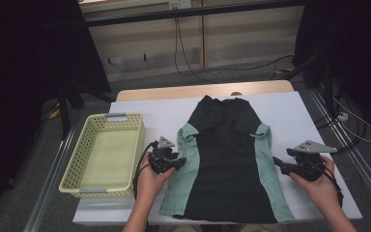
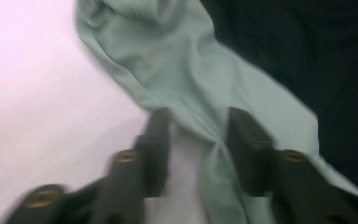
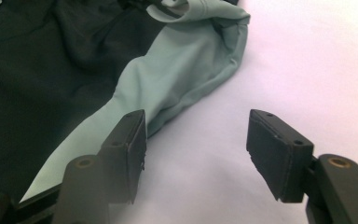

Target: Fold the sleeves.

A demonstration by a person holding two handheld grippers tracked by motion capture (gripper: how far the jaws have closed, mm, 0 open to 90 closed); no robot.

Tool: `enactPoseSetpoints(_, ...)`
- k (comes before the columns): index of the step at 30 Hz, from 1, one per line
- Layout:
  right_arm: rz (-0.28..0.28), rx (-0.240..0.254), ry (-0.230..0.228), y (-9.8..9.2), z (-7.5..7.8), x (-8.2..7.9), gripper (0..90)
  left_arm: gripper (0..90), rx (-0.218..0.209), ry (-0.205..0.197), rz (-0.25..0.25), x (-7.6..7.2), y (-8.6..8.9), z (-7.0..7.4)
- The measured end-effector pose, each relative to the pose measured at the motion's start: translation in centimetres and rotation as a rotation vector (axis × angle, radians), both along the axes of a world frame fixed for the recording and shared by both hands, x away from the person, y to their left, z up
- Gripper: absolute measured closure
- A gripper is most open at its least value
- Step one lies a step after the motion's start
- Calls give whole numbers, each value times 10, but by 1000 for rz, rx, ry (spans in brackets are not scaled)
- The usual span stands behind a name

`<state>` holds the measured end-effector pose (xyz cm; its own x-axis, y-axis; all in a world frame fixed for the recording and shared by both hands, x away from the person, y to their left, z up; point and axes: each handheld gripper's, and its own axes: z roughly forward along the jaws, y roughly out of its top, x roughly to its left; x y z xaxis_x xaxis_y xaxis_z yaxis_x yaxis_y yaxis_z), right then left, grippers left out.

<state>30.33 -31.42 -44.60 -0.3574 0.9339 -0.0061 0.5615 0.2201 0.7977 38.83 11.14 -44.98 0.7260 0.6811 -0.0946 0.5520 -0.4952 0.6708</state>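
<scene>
A black shirt [image 1: 227,154] with pale green side panels lies flat on the white table cover [image 1: 294,116], collar toward the far side. My left gripper [image 1: 179,162] is at the shirt's left edge. In the left gripper view its jaws [image 2: 198,135] straddle a fold of the green panel [image 2: 177,60], with a gap still showing beside the fabric. My right gripper [image 1: 276,162] is at the shirt's right edge. Its jaws [image 3: 196,135] stand wide open over bare cover, the left one just over the green hem [image 3: 177,70].
A yellow lattice basket [image 1: 137,145] stands empty at the table's left side, close to my left hand. Beyond the table's far edge are cables on the floor and a low wooden wall. Metal rails run along both sides.
</scene>
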Motion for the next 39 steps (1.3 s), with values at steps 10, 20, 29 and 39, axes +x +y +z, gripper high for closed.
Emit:
enactPoseSetpoints(10,-10,-4,2,0,-1,6,401,878,30,-4,62,0,10,7)
enactPoseSetpoints(20,56,17,101,20,-13,13,545,879,28,14,71,-1,12,5)
enactPoseSetpoints(29,98,91,133,23,-13,15,884,874,11,19,60,0,12,3)
enactPoseSetpoints(39,87,104,152,2,-3,2,898,878,10,40,23,-4,6,4)
